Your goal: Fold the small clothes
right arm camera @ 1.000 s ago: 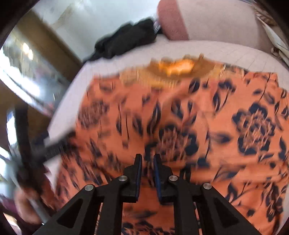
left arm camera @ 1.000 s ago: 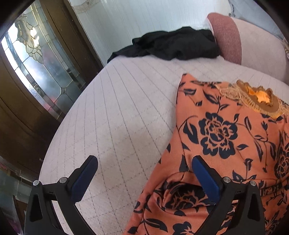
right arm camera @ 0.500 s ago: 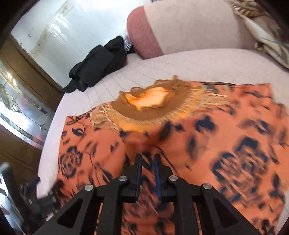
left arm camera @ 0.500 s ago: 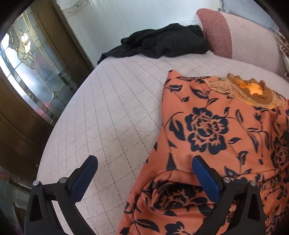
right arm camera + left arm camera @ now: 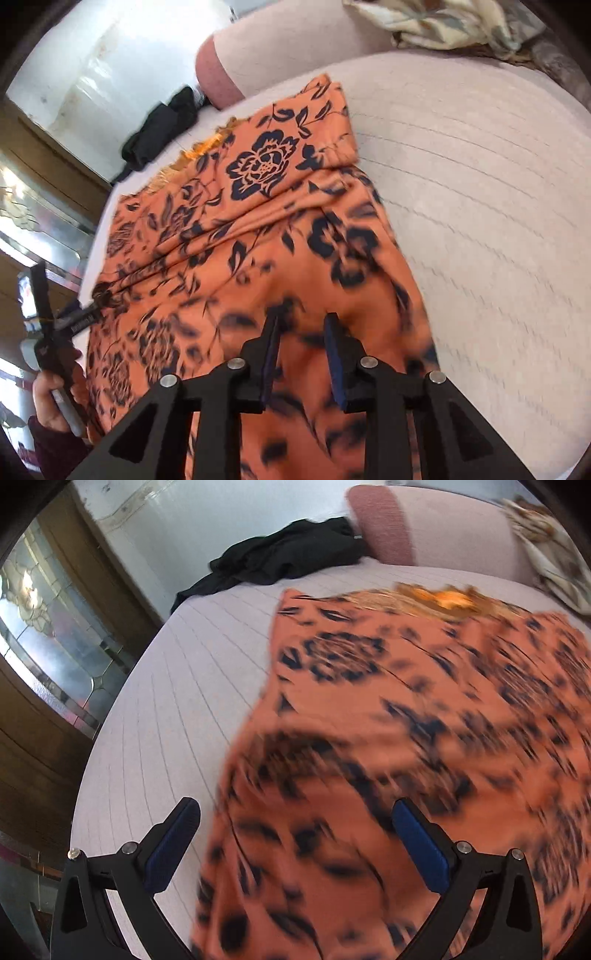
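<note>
Left wrist view, L to R: wooden door w/ leaded glass panel (image 5: 48,635) at far left, past the bed's left edge. Quilted pale bedspread (image 5: 173,709) bare along that left side. Left gripper (image 5: 295,834) spread wide open; left pad over bare bedspread, right pad over the orange floral garment (image 5: 424,701), nothing between them pinched. Garment spread across centre-right of bed, heavily motion-blurred near the camera; gold fringed neckline (image 5: 439,598) toward the head end. Black clothing (image 5: 284,561) heaped at head end, left corner, touching the pink pillow (image 5: 439,528). Cream patterned cloth (image 5: 550,565) at far right edge, head end.

Right wrist view, L to R: person's hand (image 5: 55,398) at lower left holding the left gripper (image 5: 96,299), tips at the garment's left edge; can't tell from here if cloth is caught. Black clothing (image 5: 162,129) near head-end left corner. Orange floral garment (image 5: 258,236) running diagonally down the bed, a folded-over sleeve or flap lying toward the head end, creases across the middle. Right gripper (image 5: 303,328) low over the garment's near part, pads narrowly apart, a small gap showing; can't tell whether fabric is nipped. Bedspread (image 5: 487,206) bare along right side. Pink pillow (image 5: 280,48) and cream patterned cloth (image 5: 443,26) along head edge.
</note>
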`<state>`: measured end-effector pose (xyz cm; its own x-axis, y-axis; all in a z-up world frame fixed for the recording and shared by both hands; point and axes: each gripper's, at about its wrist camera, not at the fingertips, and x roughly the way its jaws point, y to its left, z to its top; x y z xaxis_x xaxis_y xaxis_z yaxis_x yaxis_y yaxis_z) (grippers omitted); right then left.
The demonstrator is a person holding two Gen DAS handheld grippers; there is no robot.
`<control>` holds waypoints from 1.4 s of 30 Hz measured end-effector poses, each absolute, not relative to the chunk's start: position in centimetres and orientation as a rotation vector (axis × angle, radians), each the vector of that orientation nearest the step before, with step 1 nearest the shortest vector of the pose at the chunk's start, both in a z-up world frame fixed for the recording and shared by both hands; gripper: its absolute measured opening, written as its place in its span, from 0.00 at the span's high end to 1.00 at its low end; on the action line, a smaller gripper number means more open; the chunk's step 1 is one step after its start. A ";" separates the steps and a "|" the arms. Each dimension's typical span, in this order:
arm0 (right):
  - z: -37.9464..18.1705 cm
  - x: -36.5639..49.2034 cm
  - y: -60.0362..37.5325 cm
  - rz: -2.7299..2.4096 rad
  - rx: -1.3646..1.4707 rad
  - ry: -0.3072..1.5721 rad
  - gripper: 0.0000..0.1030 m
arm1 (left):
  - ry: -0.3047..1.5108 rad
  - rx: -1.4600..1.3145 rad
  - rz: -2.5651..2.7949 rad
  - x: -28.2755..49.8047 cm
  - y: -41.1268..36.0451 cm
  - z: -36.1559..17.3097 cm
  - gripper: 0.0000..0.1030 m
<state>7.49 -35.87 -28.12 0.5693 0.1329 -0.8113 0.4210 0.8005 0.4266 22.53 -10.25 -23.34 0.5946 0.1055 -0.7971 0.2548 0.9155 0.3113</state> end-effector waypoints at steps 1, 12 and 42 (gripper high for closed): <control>-28.1 6.7 -35.6 -0.186 0.653 0.974 0.73 | 0.930 0.435 -0.100 21.3 -10.5 -23.5 0.00; -28.5 -0.3 -31.2 -0.145 0.646 0.972 0.45 | 0.850 0.551 -0.140 7.0 -9.5 -24.7 0.00; -26.8 -8.5 -37.3 -0.274 0.729 0.964 0.31 | 1.199 -0.048 -0.031 9.0 9.7 -23.9 0.52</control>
